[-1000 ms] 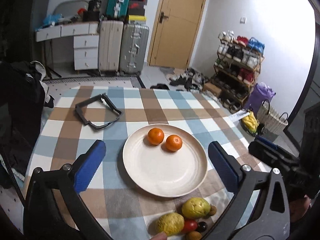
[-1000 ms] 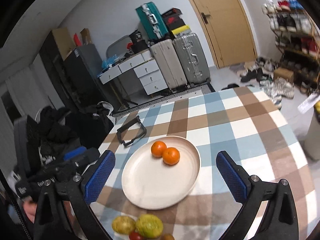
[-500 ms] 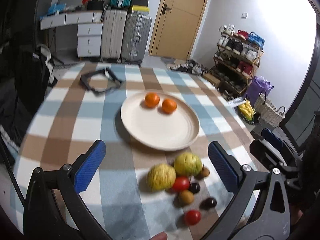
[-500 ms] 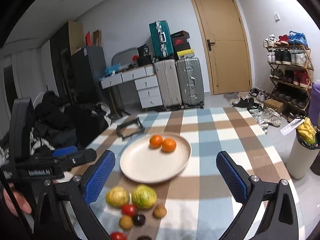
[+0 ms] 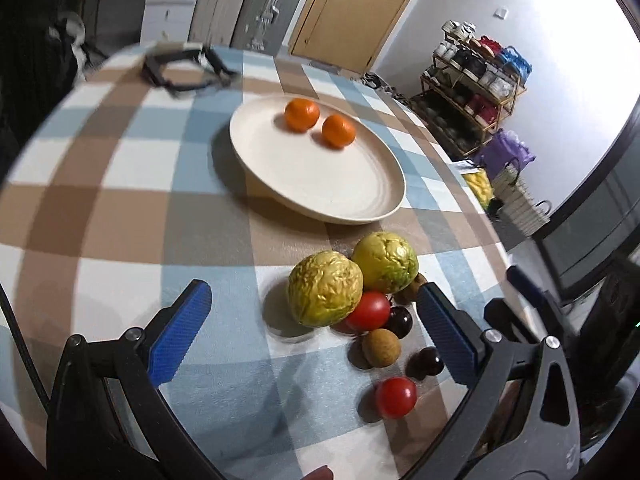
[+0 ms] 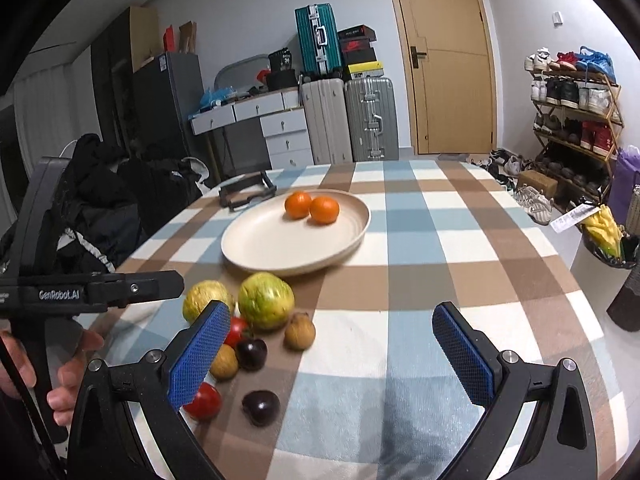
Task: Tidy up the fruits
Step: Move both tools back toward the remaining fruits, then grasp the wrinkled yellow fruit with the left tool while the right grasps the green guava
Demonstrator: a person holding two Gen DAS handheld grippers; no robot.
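**Both tongs wide open over the loose fruit**

My left gripper (image 5: 312, 324) hangs with its blue pads spread wide and nothing between them that they touch; it looks down on the fruit pile from above. My right gripper (image 6: 332, 350) is just as wide apart and holds nothing, low over the checked tablecloth (image 6: 460, 248).

I take the cream plate (image 5: 320, 184) as my landmark. Two mandarins (image 5: 302, 115) lie on its far half, close together. Just on the near side of the plate sit two wrinkled yellow-green fruits (image 5: 325, 294), touching each other. Nearer still, against them, are a red tomato (image 5: 368, 311), a dark cherry (image 5: 400, 321) and a brown longan (image 5: 382, 347). Farther from the plate lie a second cherry (image 5: 426, 362) and a second tomato (image 5: 396, 397), a little apart. Beyond the plate lies a black folding frame (image 5: 184, 70).
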